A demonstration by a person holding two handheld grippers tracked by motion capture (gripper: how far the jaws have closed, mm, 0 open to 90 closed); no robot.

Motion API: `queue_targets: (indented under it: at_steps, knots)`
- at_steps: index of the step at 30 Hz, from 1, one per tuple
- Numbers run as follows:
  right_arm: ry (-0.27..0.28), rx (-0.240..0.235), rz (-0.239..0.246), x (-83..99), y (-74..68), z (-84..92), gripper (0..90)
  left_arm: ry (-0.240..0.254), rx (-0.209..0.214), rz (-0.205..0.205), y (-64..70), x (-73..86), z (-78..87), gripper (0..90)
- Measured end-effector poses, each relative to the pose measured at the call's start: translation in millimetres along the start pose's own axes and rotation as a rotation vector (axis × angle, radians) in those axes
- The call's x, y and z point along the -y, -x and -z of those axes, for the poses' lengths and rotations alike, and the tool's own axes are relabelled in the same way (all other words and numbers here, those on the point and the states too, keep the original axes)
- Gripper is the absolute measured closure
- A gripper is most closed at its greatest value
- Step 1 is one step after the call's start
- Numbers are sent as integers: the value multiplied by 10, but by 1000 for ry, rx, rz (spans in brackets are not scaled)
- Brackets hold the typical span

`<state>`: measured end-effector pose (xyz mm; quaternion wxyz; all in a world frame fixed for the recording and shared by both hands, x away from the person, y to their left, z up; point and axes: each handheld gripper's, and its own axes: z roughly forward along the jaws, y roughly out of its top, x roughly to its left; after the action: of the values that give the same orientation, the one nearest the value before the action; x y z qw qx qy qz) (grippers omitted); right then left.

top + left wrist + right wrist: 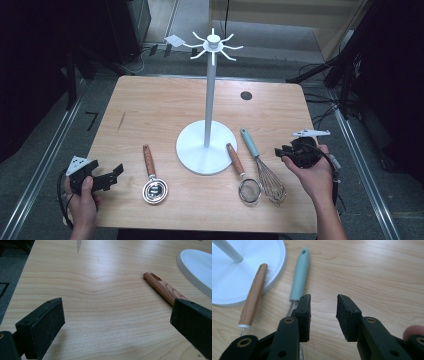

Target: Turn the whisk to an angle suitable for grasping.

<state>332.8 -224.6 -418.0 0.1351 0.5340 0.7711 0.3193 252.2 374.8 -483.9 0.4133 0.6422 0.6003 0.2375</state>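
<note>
A white hook stand (209,95) rises from a round base (192,150) mid-table. To its right lie a wooden-handled strainer (243,176) and a teal-handled whisk (261,164). On the left lies a wooden-handled metal scoop (152,179). My right gripper (280,151) hovers right of the whisk, open and holding nothing. In the right gripper view it (324,302) sits just right of the teal handle (299,275), with the strainer's handle (254,295) on the base (227,280). My left gripper (112,175) is wide open at the front left corner, and in its own view it (117,307) faces the scoop's handle (162,287).
The wooden table (150,110) has a small dark round hole (246,95) at its back right. Dark equipment, cables and floor rails surround the table. Bare wood lies behind the scoop and right of the whisk.
</note>
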Motion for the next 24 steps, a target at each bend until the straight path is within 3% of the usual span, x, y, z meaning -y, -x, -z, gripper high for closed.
queue_targets:
  at_steps: [7,17,24]
  knots:
    - [-98,-49,-28,-206,-110,-180,639,-1,1,0,0,0,-1,0]
    - [-221,-22,-31,-417,-238,-437,614,1,5,-2,-1,1,-1,0]
    - [-298,-53,-65,-466,-265,-587,660,-1,6,-3,5,2,-1,0]
